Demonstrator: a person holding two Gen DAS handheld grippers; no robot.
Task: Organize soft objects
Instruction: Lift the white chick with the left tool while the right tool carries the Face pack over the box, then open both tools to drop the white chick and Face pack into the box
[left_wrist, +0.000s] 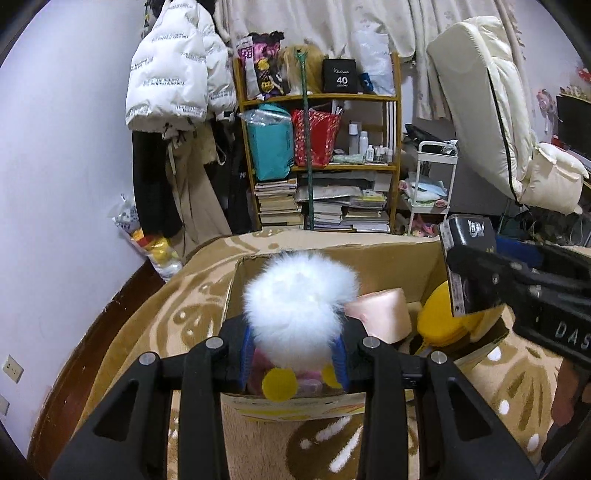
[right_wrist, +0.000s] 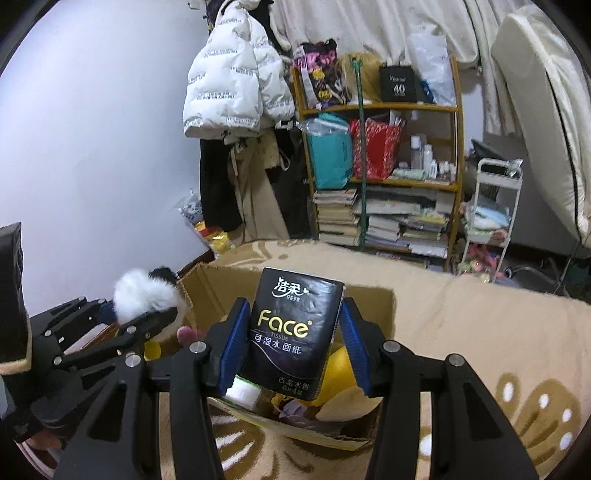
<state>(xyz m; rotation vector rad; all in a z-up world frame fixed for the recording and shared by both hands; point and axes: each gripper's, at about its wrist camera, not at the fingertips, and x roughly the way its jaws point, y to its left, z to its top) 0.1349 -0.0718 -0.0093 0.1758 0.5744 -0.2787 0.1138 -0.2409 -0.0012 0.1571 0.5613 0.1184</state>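
Note:
My left gripper (left_wrist: 295, 356) is shut on a fluffy white plush toy (left_wrist: 301, 295) and holds it over the open cardboard box (left_wrist: 255, 258). The same toy shows in the right wrist view (right_wrist: 142, 293). My right gripper (right_wrist: 293, 345) is shut on a black pack of Face tissues (right_wrist: 295, 325) above the same box (right_wrist: 369, 291); the pack also shows at the right of the left wrist view (left_wrist: 467, 266). Inside the box lie a pink ribbon roll (left_wrist: 382, 312) and a yellow plush (left_wrist: 441, 314).
The box sits on a tan patterned blanket (right_wrist: 480, 332). Behind stand a wooden shelf (left_wrist: 321, 166) with bags and stacked books, hanging coats (left_wrist: 177, 66), a white cart (right_wrist: 491, 206) and a leaning mattress (left_wrist: 491, 96).

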